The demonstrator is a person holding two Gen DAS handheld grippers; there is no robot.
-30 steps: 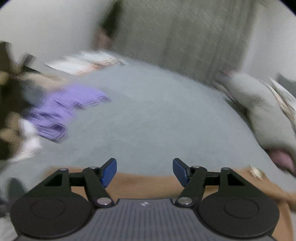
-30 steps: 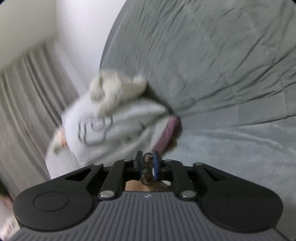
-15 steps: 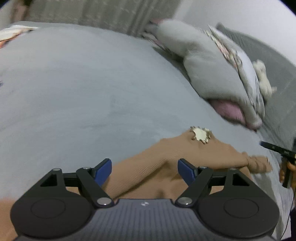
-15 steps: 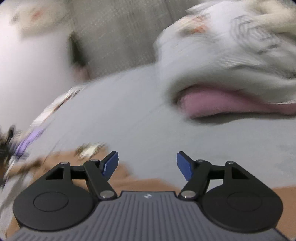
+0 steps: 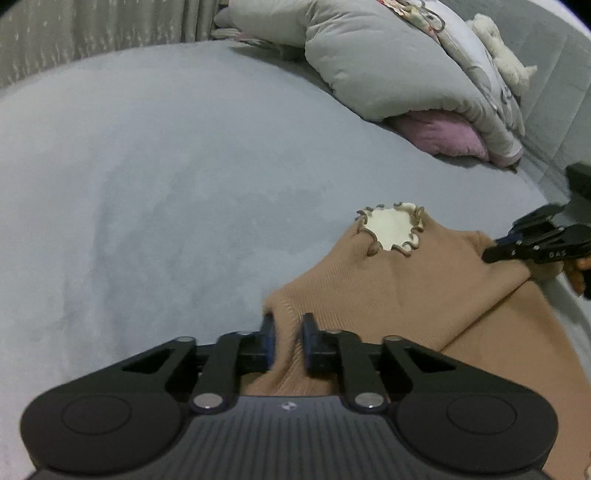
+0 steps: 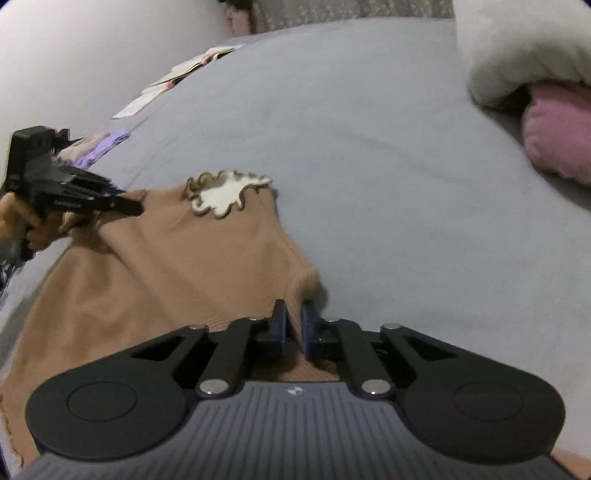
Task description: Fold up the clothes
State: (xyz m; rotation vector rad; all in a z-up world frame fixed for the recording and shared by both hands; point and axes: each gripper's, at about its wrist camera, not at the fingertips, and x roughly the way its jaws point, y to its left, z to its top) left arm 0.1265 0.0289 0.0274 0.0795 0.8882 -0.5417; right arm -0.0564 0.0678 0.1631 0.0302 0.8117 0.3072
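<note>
Tan knit top (image 5: 388,291) lies on the grey bed (image 5: 166,166); left gripper (image 5: 286,334) and right gripper (image 6: 293,319) each pinch a shoulder, likely to spread it flat.

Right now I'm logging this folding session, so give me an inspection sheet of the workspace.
Surface: grey bed cover, mostly bare.
Job's things: tan knit top with a cream ruffled collar, lying partly bunched.
Clutter: purple garment and papers at the far edge; folded quilt, pink pillow, white plush toy.
Grippers: left hand-held gripper and right hand-held gripper each pinch an edge of the top.
Cables: nothing seen.
Surroundings: curtain, pale wall.
</note>
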